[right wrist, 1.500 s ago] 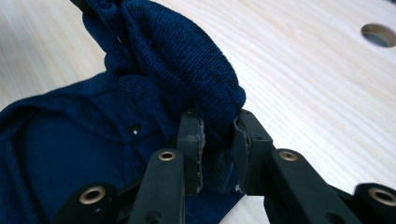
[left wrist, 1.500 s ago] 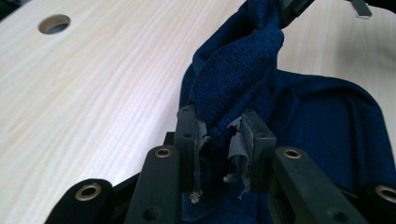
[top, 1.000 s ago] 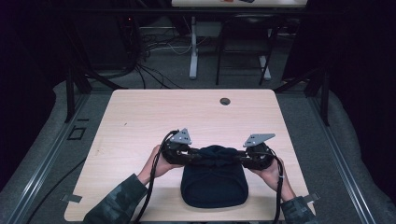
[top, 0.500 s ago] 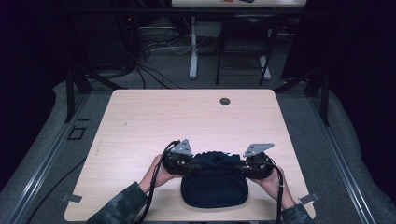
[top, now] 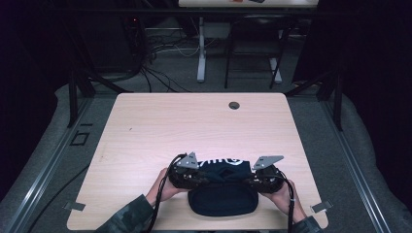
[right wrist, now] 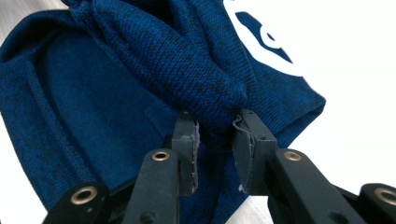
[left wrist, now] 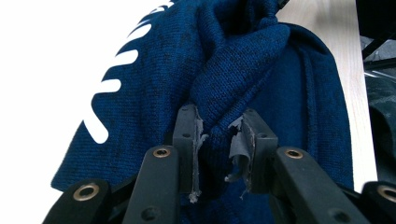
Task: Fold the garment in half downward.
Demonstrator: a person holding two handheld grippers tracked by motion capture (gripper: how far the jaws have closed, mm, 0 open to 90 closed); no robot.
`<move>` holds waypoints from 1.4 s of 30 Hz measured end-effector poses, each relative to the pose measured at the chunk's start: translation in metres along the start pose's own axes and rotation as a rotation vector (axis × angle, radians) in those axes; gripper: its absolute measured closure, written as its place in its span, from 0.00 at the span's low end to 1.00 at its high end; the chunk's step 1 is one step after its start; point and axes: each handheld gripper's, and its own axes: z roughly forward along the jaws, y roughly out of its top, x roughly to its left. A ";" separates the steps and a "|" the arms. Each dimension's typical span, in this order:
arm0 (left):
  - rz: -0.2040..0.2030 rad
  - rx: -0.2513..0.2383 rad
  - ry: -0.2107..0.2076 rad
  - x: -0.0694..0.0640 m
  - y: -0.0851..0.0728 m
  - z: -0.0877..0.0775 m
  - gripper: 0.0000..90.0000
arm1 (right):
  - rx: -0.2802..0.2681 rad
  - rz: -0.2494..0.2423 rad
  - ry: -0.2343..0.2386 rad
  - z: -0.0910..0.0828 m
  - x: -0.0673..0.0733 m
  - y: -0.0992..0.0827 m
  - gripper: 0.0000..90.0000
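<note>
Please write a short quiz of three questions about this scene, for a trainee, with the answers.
1. True or false: both grippers are pinching the dark blue knit garment.
2. What does the left gripper hold between its pads: A) a bunched fold of knit, B) a cable, C) nothing?
3. Which colour is the print on the garment?

Key:
1. True; the right gripper grips a fold too.
2. A.
3. White.

Light wood table (top: pixel 145 141), rounded corners, round grommet hole (top: pixel 234 105) near the far edge at about 12 o'clock. Dark blue knit garment (top: pixel 222 196) with white lettering lies on it toward the near edge, 6 o'clock
</note>
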 end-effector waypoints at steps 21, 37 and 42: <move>-0.037 0.000 0.001 -0.012 -0.016 -0.018 0.48 | 0.048 0.018 0.015 -0.005 0.008 -0.016 0.66; -0.053 -0.067 0.184 0.005 0.015 -0.027 0.42 | -0.148 0.013 -0.039 -0.041 -0.002 0.029 0.64; -0.044 0.010 0.236 0.000 0.013 -0.004 0.34 | -0.091 0.005 -0.002 -0.008 0.000 0.031 0.60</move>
